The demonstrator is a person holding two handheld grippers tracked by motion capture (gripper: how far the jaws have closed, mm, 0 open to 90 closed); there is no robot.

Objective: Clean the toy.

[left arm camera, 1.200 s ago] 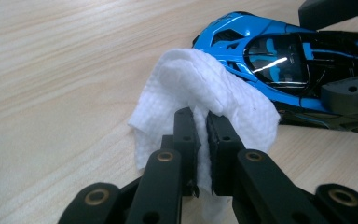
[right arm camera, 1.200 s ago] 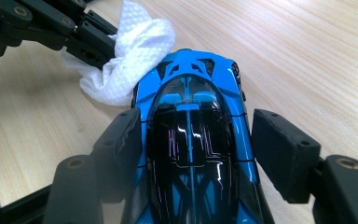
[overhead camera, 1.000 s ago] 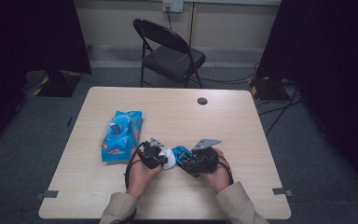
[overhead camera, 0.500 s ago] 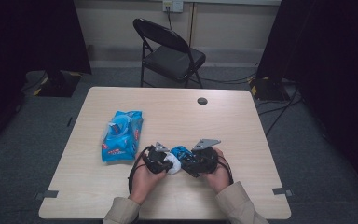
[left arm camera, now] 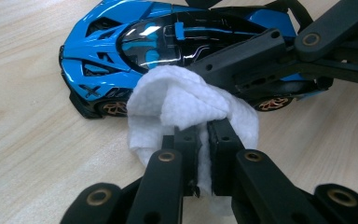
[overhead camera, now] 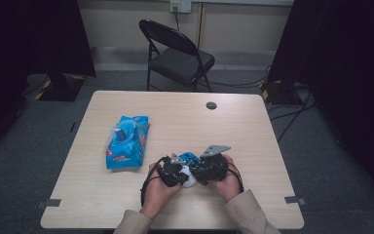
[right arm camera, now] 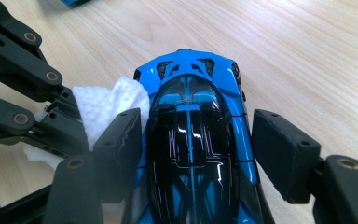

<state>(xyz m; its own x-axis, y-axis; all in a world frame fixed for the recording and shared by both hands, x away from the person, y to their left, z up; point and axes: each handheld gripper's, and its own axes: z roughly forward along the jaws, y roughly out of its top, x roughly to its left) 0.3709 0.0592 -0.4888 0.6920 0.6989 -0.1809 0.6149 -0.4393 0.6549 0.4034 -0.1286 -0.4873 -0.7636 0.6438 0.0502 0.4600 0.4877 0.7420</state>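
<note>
Jaws of my left gripper [left arm camera: 204, 140] clamp a white wipe [left arm camera: 186, 100] against the blue toy car [left arm camera: 135, 46] mid-frame; my right gripper [right arm camera: 196, 140] straddles it, contact unclear, tail cut off below.

A glossy blue and black toy car [left arm camera: 168, 42] sits upright on the desk, a crumpled white wipe [left arm camera: 186, 102] pressed against its side.
</note>
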